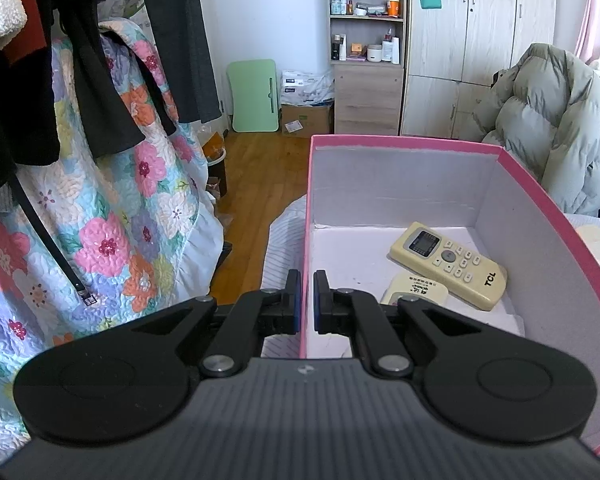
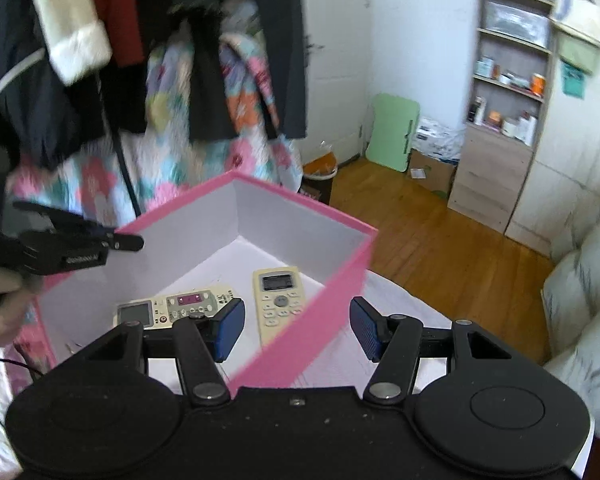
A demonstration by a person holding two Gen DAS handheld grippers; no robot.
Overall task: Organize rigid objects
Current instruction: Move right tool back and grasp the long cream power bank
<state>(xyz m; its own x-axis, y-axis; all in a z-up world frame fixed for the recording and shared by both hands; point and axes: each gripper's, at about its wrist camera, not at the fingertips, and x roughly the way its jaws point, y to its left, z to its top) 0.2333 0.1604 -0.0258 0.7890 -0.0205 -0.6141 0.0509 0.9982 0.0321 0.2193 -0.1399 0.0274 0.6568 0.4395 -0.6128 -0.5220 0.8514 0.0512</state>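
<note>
A pink box (image 1: 400, 142) with white inside walls stands on a bed. In it lies a cream TCL remote (image 1: 448, 266), overlapping a second cream remote (image 1: 414, 292). My left gripper (image 1: 307, 300) is shut on the box's left wall, one finger inside and one outside. In the right wrist view the box (image 2: 300, 196) holds a cream remote (image 2: 278, 304) and, to its left, a remote with a pink display (image 2: 196, 306). My right gripper (image 2: 298, 328) stands open above the box's near wall, holding nothing. The left gripper (image 2: 116, 240) shows at the box's left rim.
A flowered quilt (image 1: 112, 220) and dark clothes (image 1: 100, 80) hang at the left. Beyond the box are wooden floor (image 1: 268, 168), a shelf unit (image 1: 366, 40) and wardrobe (image 1: 480, 60). A grey puffer jacket (image 1: 552, 128) lies at the right. A hand (image 2: 4, 312) holds the left gripper.
</note>
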